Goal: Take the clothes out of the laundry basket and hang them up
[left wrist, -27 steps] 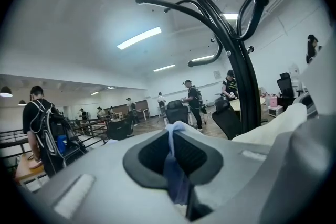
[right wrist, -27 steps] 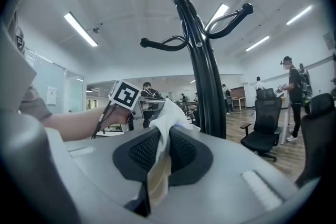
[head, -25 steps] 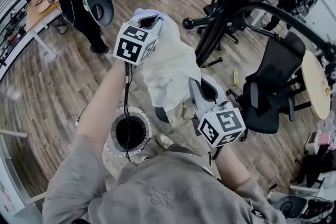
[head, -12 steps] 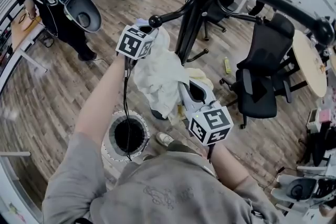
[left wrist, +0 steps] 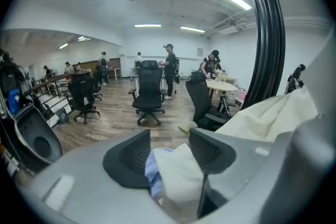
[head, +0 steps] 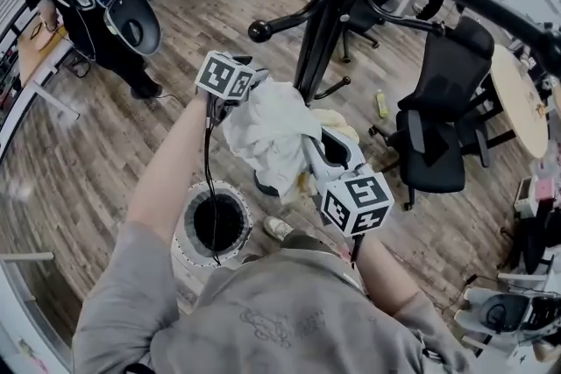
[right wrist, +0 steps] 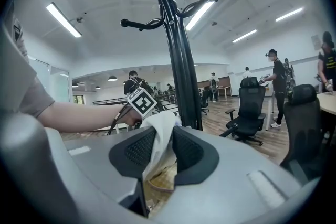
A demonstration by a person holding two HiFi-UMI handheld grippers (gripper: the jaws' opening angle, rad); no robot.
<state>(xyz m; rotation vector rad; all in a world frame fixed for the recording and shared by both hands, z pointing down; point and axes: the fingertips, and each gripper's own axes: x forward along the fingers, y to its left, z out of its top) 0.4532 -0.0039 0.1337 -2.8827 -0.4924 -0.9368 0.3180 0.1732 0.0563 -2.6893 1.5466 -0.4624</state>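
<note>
Left tongs [left wrist: 169, 136]: jaws closed on a fold of the white garment [head: 272, 131]. In the left gripper view the fold fills the gap and touches both pads, with a strip of pale blue fabric [left wrist: 152, 173] against the left pad.

Right tongs [right wrist: 164, 131]: jaws have just been opening, but only a narrow gap shows, and the same garment is between them. White cloth rises out of the gap and touches both pads. A tan patterned part [right wrist: 160, 183] sits lower down, toward the tongs' body.

From the head view, the garment hangs bunched between the 2 tongs, off the floor. The left tongs hold its upper end, the right tongs its lower end.

Coat stand [head: 329, 4]: black, with curved arms. Its pole rises just beyond the garment, ahead of both tongs. 1 knobbed arm reaches out above the left tongs. The garment touches no arm of it that we can see.

Laundry basket [head: 180, 232]: round, pale rim, dark inside. It stands on the wooden floor below the left tongs' forearm, well under the garment.

Black office chair [head: 438, 144]: right of the right tongs.

Another person [head: 96, 4] stands far out beyond the left tongs.
</note>
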